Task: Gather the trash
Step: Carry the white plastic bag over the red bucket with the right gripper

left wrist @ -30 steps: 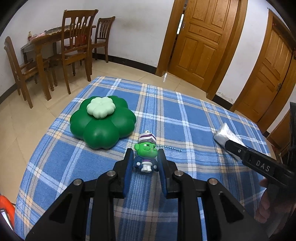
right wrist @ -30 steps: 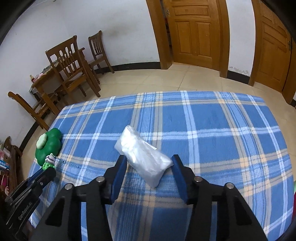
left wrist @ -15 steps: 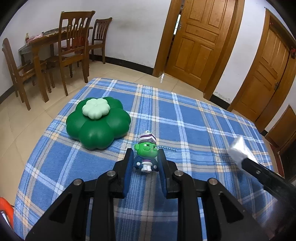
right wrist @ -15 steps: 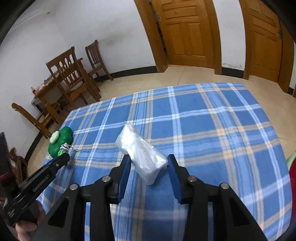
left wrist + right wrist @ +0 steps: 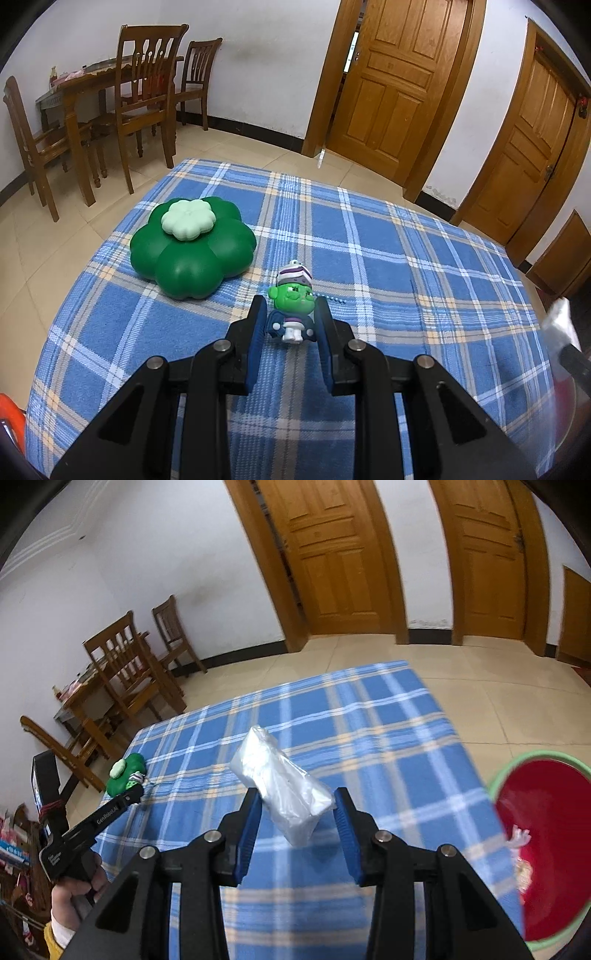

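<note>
Right tool [image 5: 297, 812]: clear plastic packet [image 5: 284, 788] is pinched between its pads, raised over the table [image 5: 388, 738]. Left tool [image 5: 290, 319]: green figurine [image 5: 291, 308] is clamped, beside the clover box [image 5: 192, 247].

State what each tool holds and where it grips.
Left tool: green-faced toy figure, clamped at its body. Right tool: clear plastic packet, gripped across its near end, lifted off the cloth.
</note>
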Demonstrator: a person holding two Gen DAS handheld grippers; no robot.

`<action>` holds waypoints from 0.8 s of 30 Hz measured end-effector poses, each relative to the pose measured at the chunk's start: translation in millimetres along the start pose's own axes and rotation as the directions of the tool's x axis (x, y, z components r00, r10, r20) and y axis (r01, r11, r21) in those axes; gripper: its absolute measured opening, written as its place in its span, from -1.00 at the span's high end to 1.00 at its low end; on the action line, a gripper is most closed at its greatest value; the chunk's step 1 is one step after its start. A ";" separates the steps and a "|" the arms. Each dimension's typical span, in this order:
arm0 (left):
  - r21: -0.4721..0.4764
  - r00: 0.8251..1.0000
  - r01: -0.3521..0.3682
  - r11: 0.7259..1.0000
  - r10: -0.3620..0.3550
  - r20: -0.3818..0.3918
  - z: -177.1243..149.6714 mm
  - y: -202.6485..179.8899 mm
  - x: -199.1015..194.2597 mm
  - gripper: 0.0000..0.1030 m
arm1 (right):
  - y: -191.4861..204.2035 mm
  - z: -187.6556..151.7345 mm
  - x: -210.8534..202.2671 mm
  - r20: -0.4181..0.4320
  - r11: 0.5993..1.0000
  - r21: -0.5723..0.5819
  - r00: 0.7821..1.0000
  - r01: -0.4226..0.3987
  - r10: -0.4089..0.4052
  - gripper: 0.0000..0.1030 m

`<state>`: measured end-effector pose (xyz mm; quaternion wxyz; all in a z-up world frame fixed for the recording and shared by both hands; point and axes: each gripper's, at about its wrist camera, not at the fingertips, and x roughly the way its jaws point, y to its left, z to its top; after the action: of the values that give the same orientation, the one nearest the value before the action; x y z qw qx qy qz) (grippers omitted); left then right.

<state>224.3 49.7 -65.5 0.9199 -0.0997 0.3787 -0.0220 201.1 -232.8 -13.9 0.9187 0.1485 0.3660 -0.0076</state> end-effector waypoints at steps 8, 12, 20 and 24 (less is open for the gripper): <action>0.021 1.000 0.001 1.000 -0.001 0.010 -1.3 -11.0 -1.8 0.50 | -41.0 -9.0 -32.4 0.039 0.993 0.086 0.996 0.077 -0.080 0.16; 0.044 1.000 0.013 0.999 -0.014 0.019 -2.1 -20.5 -6.3 0.56 | -57.8 -13.7 -46.9 0.051 0.986 0.128 0.992 0.105 -0.113 0.16; 0.076 0.998 0.041 0.996 -0.044 0.047 -2.4 -39.1 -28.2 0.57 | -86.7 -18.5 -73.0 0.080 0.974 0.188 0.986 0.126 -0.143 0.16; 0.080 0.997 0.063 0.995 -0.065 0.029 -6.4 -46.2 -33.5 0.57 | -98.7 -22.7 -82.1 0.086 0.969 0.209 0.985 0.131 -0.152 0.16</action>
<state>197.6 7.3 -37.5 0.9278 -0.0755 0.3596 -0.0648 113.7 -328.5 -0.5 0.9132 0.2143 0.3260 -0.1180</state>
